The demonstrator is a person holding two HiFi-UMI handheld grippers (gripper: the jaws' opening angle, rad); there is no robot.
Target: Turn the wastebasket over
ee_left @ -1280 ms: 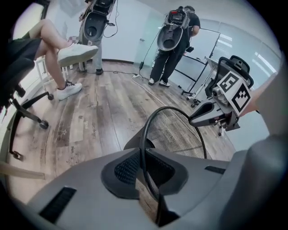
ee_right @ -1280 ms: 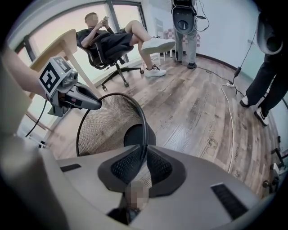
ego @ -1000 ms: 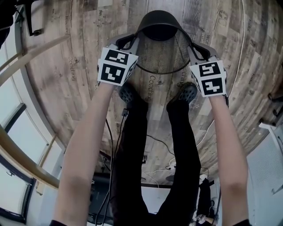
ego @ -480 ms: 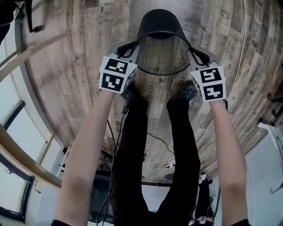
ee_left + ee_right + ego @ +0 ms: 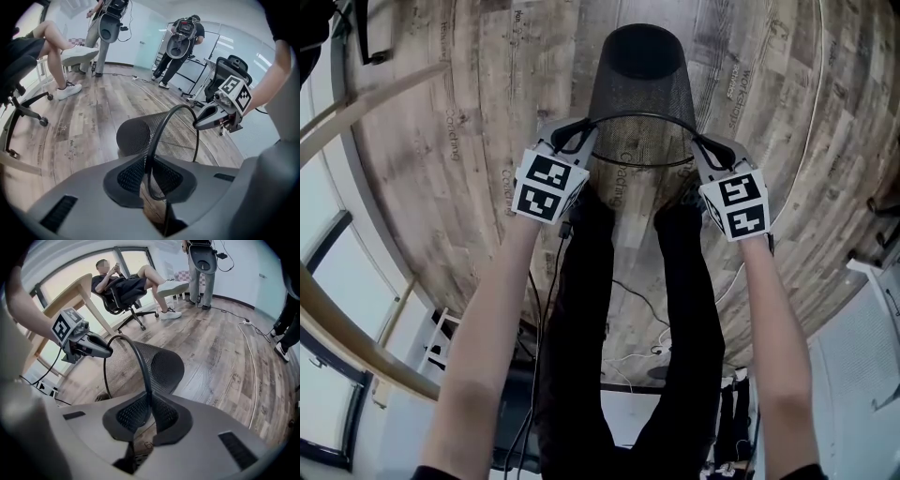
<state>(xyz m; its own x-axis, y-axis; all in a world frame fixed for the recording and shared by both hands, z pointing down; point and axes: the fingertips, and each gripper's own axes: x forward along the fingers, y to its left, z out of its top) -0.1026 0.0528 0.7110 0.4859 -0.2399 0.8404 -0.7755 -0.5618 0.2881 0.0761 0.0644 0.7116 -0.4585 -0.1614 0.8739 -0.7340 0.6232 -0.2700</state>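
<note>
The left gripper (image 5: pixel 584 134) and right gripper (image 5: pixel 703 143) pinch opposite rim sides of the wastebasket (image 5: pixel 639 84), its closed base pointing toward top centre.

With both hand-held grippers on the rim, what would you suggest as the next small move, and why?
Probably tip the mouth down toward the floor: the left hand-held gripper and right hand-held gripper clamp the rim of the wastebasket, yet it is sideways.
</note>
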